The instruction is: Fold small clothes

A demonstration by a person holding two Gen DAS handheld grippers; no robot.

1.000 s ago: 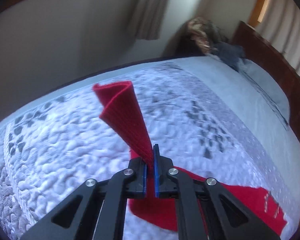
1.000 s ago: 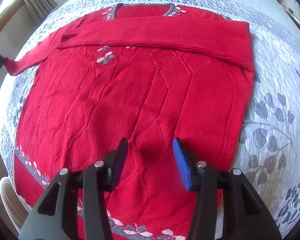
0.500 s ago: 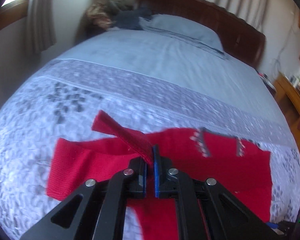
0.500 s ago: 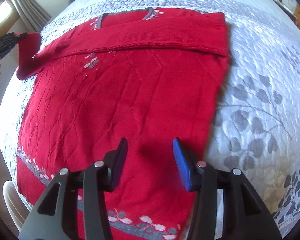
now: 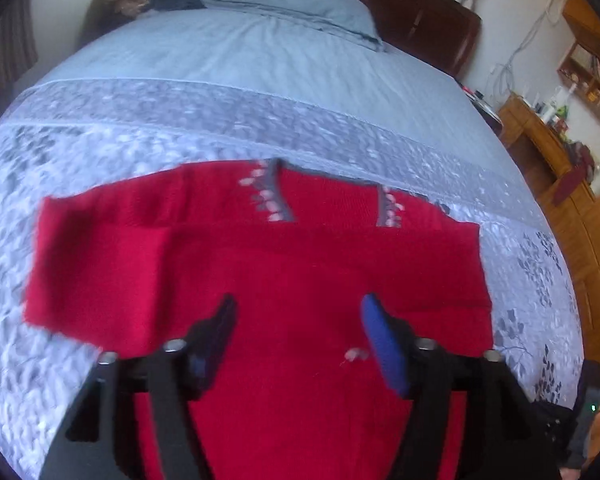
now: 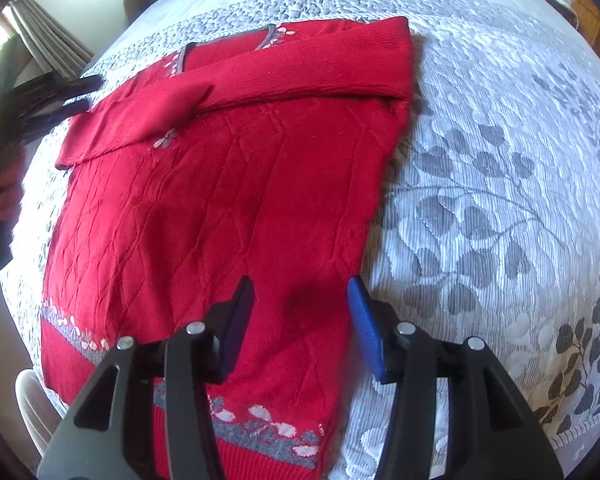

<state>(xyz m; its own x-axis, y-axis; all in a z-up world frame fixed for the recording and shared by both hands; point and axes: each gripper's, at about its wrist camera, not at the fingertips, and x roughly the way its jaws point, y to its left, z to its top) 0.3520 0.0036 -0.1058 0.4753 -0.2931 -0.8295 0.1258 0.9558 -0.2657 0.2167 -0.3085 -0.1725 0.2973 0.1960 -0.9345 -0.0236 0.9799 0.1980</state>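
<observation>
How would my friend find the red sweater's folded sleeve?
Start at the big bed with its grey leafy quilt. A red sweater lies flat on it. The sleeves cross its chest just below the grey neckline, forming a plain ribbed band without diamond stitching.

A grey leaf-patterned quilt (image 6: 500, 168) covers the bed — pillow (image 5: 296, 4), dark headboard (image 5: 428, 20), wooden cabinets (image 5: 540, 148) beyond.

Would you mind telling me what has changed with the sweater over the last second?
The left hand-held gripper carried the left sleeve inward across the chest of the red sweater, then opened and let it go; it now lies folded there. The right hand-held gripper stayed open above the sweater's lower half, and the other sleeve stayed folded across.
</observation>
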